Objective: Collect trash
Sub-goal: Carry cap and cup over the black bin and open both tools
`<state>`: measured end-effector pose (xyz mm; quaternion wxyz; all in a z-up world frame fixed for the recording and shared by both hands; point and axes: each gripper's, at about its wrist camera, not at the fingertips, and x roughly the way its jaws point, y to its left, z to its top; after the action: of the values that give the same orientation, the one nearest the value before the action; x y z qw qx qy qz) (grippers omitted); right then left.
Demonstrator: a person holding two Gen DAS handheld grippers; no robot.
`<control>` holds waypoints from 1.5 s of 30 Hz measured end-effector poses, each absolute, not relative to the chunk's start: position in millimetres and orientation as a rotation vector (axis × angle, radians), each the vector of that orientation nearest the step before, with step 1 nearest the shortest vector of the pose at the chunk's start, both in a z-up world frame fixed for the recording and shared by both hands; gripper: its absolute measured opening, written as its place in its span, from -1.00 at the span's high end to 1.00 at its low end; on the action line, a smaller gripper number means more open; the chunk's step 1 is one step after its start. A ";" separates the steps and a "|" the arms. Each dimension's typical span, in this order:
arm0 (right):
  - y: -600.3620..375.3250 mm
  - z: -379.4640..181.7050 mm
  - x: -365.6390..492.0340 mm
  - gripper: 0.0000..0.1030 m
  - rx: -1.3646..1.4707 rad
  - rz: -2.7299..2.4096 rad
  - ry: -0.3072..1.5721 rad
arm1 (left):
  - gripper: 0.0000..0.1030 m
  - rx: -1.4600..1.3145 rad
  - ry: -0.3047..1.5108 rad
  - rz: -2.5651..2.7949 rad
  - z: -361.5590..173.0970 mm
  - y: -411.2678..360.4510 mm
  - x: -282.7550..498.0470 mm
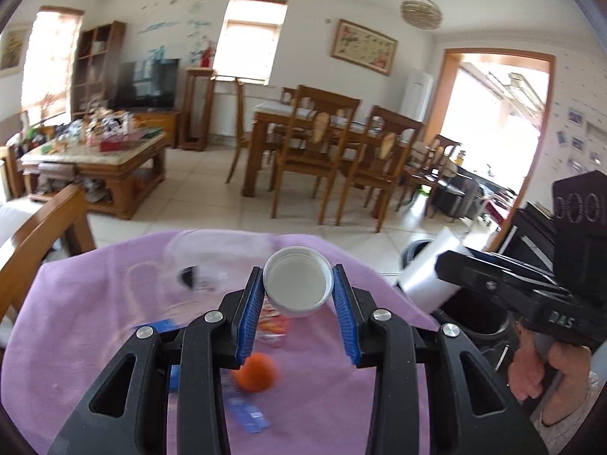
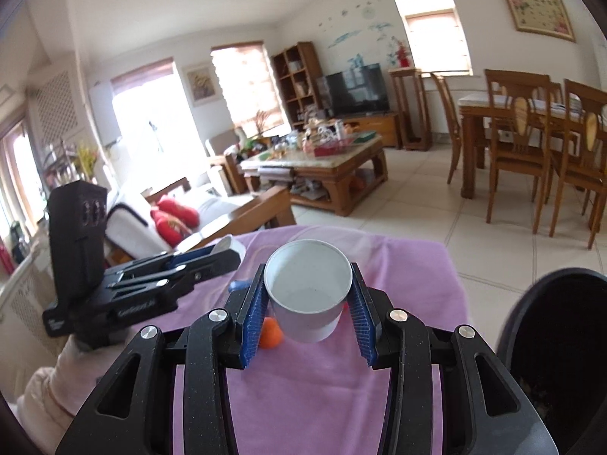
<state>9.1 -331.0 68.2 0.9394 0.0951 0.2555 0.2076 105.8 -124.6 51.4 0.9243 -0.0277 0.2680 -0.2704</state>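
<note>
My left gripper (image 1: 298, 284) is shut on a white jar lid (image 1: 297, 281), held above the purple cloth (image 1: 95, 303). My right gripper (image 2: 308, 295) is shut on a white paper cup (image 2: 308, 290), open side toward the camera, above the same cloth (image 2: 398, 265). The cup also shows from the left wrist view (image 1: 426, 271), at the right over a black trash bin (image 1: 470, 311). An orange fruit (image 1: 255, 372) lies on the cloth under the left gripper; it also shows in the right wrist view (image 2: 271, 333). The left gripper body (image 2: 144, 284) shows at the left.
A clear plastic container (image 1: 197, 265), an orange-red wrapper (image 1: 275, 320) and blue packets (image 1: 248, 415) lie on the cloth. The black trash bin (image 2: 550, 360) stands at the cloth's right edge. A wooden chair (image 1: 41, 235) stands left; a coffee table (image 1: 98, 159) and dining set (image 1: 330, 151) stand beyond.
</note>
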 end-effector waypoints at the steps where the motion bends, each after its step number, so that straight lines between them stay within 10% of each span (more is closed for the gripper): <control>1: -344.5 69.4 2.5 0.21 0.208 0.407 0.510 | 0.29 -0.050 0.545 -0.577 53.6 -136.8 102.5; 19: -611.4 22.0 -92.8 0.21 0.430 0.075 0.447 | 0.29 0.076 0.622 -0.894 20.9 -365.1 70.2; 34: -649.6 -39.4 -71.2 0.19 0.535 0.051 0.518 | 0.26 0.196 0.714 -0.882 -17.5 -422.9 72.1; 45: -642.1 -34.0 -56.7 -0.52 0.525 0.075 0.515 | -0.86 0.304 0.673 -0.858 -18.8 -427.3 54.8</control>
<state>-56.7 -642.1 -34.0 0.9324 0.2567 0.2517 0.0365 54.8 -427.3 -18.8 0.8441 0.1439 0.3189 -0.4064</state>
